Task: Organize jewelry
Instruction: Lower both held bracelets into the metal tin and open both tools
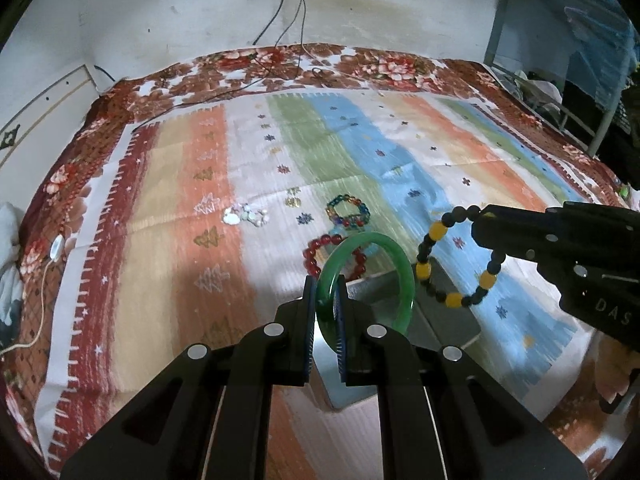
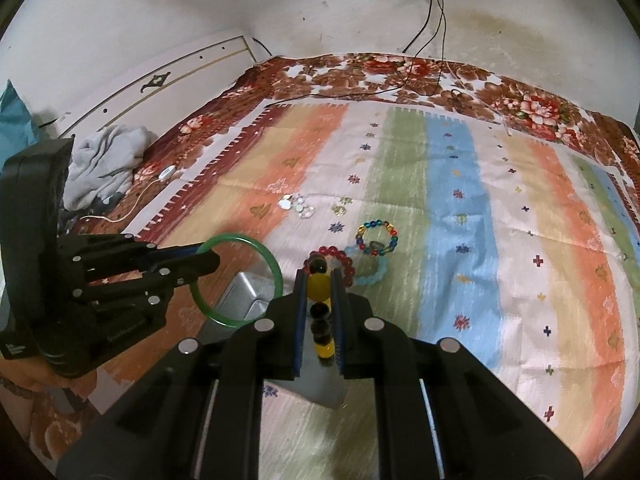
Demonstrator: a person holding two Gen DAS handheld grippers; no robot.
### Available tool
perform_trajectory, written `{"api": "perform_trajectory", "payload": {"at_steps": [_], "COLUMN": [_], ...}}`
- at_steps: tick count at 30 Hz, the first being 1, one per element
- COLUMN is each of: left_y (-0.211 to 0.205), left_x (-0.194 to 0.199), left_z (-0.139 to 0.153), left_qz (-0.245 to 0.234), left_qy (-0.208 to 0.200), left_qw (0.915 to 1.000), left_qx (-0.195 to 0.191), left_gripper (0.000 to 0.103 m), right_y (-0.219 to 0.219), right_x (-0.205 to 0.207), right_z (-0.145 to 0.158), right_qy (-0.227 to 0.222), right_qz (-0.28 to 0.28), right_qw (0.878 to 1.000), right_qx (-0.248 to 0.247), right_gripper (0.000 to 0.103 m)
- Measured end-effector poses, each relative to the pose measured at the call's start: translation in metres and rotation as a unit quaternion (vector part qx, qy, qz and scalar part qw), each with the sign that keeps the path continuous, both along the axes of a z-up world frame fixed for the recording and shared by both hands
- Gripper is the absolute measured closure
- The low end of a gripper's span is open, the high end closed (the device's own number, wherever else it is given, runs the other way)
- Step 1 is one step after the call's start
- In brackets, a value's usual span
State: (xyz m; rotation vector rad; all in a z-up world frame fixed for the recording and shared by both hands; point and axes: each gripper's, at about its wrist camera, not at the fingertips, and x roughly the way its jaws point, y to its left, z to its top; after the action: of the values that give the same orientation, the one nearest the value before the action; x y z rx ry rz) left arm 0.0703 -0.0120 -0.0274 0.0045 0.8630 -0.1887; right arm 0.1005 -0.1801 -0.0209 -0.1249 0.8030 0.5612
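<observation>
- Green bangle (image 1: 368,280) is pinched in the closed left claw (image 1: 325,320), above the metal box (image 1: 404,344) on the bed.
- Black-and-yellow bead bracelet (image 2: 320,312) is gripped by the closed right claw (image 2: 318,316), beside it.
- Both should be lowered into the box w/o swinging, then released one by one.
- Red bead bracelet (image 1: 320,254) & multicolour bracelet (image 1: 348,212) are left on the striped cloth (image 1: 200,208).

Bed (image 2: 460,80) under a floral blanket, a striped cloth (image 1: 360,152) spread on top. On the cloth: red bead bracelet (image 1: 316,256), multicoloured bead bracelet (image 1: 347,211), pale blue bracelet (image 2: 374,272), white shell pieces (image 1: 246,215), grey metal tray (image 2: 244,300).
</observation>
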Motion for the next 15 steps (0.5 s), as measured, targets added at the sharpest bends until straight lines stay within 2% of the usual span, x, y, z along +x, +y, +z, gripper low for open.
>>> {"api": "perform_trajectory", "payload": {"at_steps": [6,10,12,13,15], "left_y": [-0.0077,-0.0096,-0.0099,-0.0096,-0.0081], "left_x": [-0.0005,0.0008,0.0015,0.0017,0.0018], "left_z": [-0.0056,-0.0086,-0.0106,-0.0104,-0.0088], "left_qz": [-0.010,-0.022,-0.023,-0.023,-0.020], "left_qy": [0.005,0.015,0.019,0.018,0.014], "left_qw": [0.9999,0.9996,0.9994,0.9995,0.9996], "left_qx": [0.008,-0.009,-0.015,-0.014,-0.014], "left_gripper": [0.094,0.092,0.071,0.055,0.051], "right_y": [0.0035,0.0022,0.0009,0.0000,-0.0022], "right_x": [-0.0048,-0.0038,-0.0019,-0.0007,0.0006], "right_z": [-0.0033,-0.0057,-0.0068,-0.0069,-0.0058], "right_qy": [0.005,0.010,0.011,0.011,0.009], "right_qz": [0.005,0.002,0.000,-0.003,-0.008], "right_qw": [1.000,1.000,1.000,1.000,1.000], "right_qx": [-0.003,0.002,0.001,0.001,0.002], "right_gripper": [0.090,0.090,0.086,0.079,0.068]}}
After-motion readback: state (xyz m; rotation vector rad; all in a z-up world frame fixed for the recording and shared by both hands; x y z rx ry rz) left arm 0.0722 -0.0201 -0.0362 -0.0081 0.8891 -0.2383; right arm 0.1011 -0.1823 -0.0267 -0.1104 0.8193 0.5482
